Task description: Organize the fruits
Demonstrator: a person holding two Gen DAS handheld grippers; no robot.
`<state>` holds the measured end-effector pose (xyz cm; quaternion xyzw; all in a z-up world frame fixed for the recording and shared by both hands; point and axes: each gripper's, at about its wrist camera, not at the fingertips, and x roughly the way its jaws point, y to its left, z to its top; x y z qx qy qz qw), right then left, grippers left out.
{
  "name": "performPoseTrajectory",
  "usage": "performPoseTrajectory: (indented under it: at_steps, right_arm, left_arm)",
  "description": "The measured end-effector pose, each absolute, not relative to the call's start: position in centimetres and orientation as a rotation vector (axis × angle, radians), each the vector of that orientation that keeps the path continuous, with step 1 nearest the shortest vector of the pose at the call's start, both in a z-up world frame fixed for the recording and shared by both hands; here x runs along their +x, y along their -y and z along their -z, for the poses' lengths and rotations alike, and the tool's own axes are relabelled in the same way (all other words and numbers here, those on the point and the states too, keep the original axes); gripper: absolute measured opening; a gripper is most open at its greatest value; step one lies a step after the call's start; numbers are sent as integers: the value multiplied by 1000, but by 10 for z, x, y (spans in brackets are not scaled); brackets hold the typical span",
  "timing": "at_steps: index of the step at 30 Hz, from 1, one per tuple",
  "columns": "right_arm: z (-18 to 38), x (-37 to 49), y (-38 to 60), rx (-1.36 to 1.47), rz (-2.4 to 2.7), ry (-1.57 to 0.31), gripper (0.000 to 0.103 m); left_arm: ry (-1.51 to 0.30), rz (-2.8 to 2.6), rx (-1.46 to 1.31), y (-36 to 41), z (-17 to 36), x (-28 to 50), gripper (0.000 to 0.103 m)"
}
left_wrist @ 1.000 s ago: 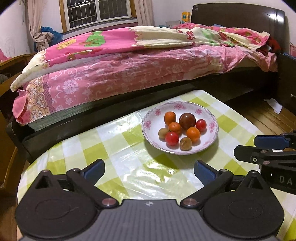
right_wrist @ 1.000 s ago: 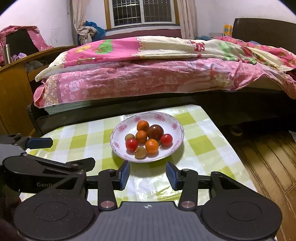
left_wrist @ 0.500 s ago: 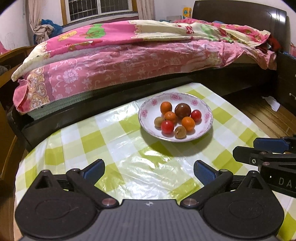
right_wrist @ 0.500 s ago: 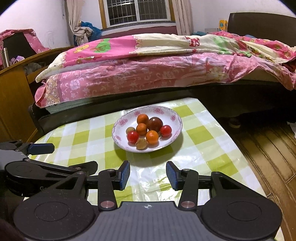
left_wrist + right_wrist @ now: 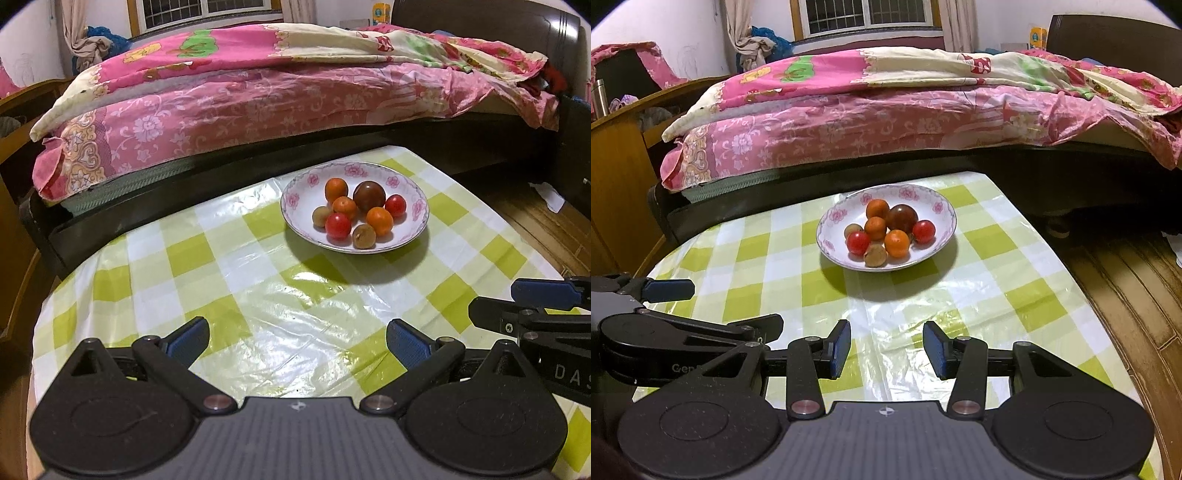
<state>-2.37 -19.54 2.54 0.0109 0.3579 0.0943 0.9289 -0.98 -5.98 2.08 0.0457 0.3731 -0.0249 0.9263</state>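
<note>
A white bowl with pink flowers on its rim (image 5: 406,177) (image 5: 831,216) stands on the far half of the green-checked table. It holds several small fruits: orange ones, two red tomatoes (image 5: 338,226) (image 5: 923,231), a dark brown-red one (image 5: 369,195) (image 5: 902,218) and two tan ones. My left gripper (image 5: 297,341) hangs over the near part of the table, open wide and empty. My right gripper (image 5: 886,349) is beside it to the right, jaws parted by a narrower gap, nothing between them. Both are well short of the bowl.
The checked tablecloth (image 5: 258,295) (image 5: 997,295) is shiny plastic. A bed with pink quilts (image 5: 258,92) (image 5: 886,110) runs along the table's far edge. Wooden floor (image 5: 1126,295) lies to the right, a wooden cabinet (image 5: 617,177) to the left.
Both views have drawn slightly back and tilted, so the bowl sits a little farther and higher in frame. The grippers' openings look the same.
</note>
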Motion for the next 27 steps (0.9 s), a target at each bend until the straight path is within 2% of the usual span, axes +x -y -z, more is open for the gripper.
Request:
performPoseTrajectory:
  at_steps: [27]
  right_arm:
    - [-16,-40,196,39,-171,-790,41]
  left_arm:
    - [-805,42,116,65,-12,-25,103]
